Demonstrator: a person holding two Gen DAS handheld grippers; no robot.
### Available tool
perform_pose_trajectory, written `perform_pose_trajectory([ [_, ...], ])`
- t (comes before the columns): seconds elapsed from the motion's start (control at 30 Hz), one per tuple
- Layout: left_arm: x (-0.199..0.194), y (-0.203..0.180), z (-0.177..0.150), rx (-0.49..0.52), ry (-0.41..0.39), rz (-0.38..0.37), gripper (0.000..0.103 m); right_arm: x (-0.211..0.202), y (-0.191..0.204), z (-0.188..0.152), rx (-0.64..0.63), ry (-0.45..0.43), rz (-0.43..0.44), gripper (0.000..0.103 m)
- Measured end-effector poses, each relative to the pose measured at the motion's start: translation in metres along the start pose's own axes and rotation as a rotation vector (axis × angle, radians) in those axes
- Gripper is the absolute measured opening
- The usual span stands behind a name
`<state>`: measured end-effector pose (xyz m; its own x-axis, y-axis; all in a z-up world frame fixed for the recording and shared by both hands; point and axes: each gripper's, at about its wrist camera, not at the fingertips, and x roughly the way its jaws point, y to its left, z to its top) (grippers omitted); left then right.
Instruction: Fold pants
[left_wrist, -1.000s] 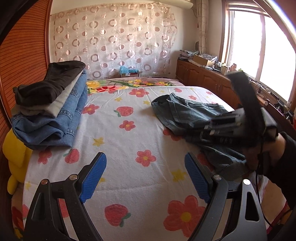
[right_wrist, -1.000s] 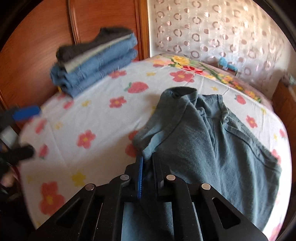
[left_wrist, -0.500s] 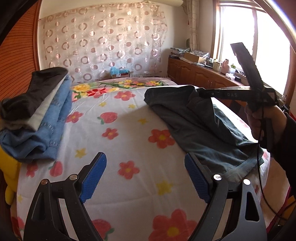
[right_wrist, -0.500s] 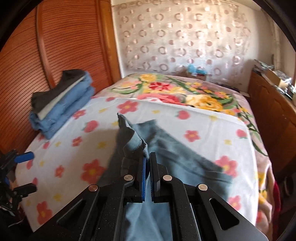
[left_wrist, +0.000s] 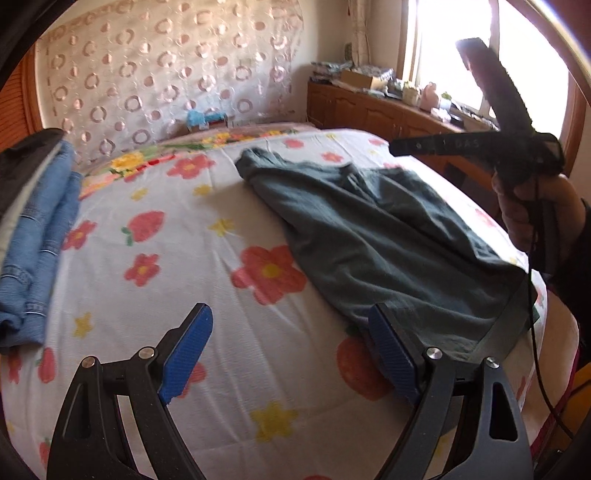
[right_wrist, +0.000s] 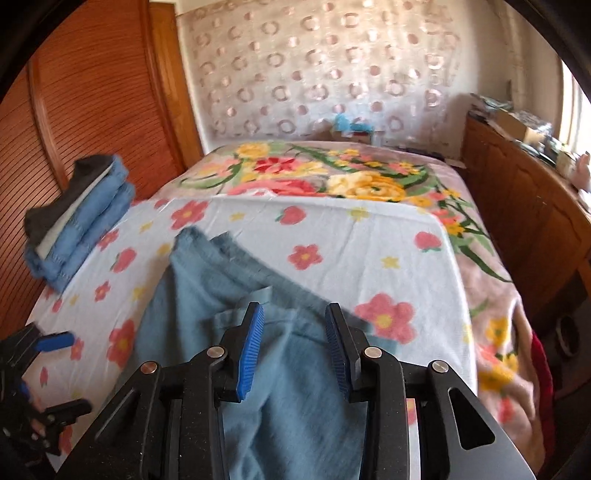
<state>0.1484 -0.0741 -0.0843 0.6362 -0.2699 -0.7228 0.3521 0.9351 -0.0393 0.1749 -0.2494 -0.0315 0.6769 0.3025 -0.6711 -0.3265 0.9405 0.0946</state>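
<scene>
Dark grey-blue pants (left_wrist: 369, 229) lie spread flat across the flowered bed sheet (left_wrist: 155, 280), waist toward the curtain, hem near the bed's front right edge. In the left wrist view my left gripper (left_wrist: 291, 332) is open and holds nothing, its right pad just beside the pants' hem. A hand holds my right gripper (left_wrist: 406, 146) above the pants' right side. In the right wrist view the right gripper (right_wrist: 293, 343) hovers over the pants (right_wrist: 221, 288). Its jaws are opening, and the cloth lies below them, not pinched. The left gripper (right_wrist: 79, 373) shows at the lower left.
A stack of folded jeans and dark clothes (left_wrist: 37, 221) (right_wrist: 74, 221) sits at the bed's left side against a wooden slatted door (right_wrist: 92, 92). A wooden cabinet (right_wrist: 535, 221) runs along the right under the window. A flowered blanket (right_wrist: 332, 177) covers the far bed.
The right gripper carried the bunched pants out flat across the bed, then let go as its jaws parted. The left gripper moved toward the pants' hem, still open.
</scene>
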Motion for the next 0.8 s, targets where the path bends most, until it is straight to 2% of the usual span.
perform_pose_trajectory([
  [0.27, 0.011, -0.009, 0.000, 0.031, 0.062, -0.006, 0.087, 0.010, 0.026, -0.005, -0.086, 0.045, 0.095, 0.036],
  [0.5, 0.009, -0.009, 0.001, 0.021, 0.044, 0.003, 0.087, 0.046, 0.022, 0.003, -0.134, 0.154, 0.084, 0.036],
  [0.57, 0.006, -0.010, 0.000, 0.024, 0.031, 0.001, 0.087, 0.054, 0.026, 0.004, -0.146, 0.167, 0.062, 0.025],
  [0.6, 0.006, -0.009, 0.001, 0.026, 0.025, 0.001, 0.087, 0.058, 0.027, 0.005, -0.150, 0.172, 0.055, 0.013],
  [0.63, 0.003, -0.010, 0.001, 0.032, 0.010, 0.000, 0.087, 0.058, 0.028, 0.005, -0.156, 0.171, 0.048, 0.007],
  [0.8, -0.001, -0.012, 0.001, 0.065, -0.021, 0.021, 0.087, 0.032, 0.016, 0.009, -0.117, 0.084, 0.044, 0.005],
])
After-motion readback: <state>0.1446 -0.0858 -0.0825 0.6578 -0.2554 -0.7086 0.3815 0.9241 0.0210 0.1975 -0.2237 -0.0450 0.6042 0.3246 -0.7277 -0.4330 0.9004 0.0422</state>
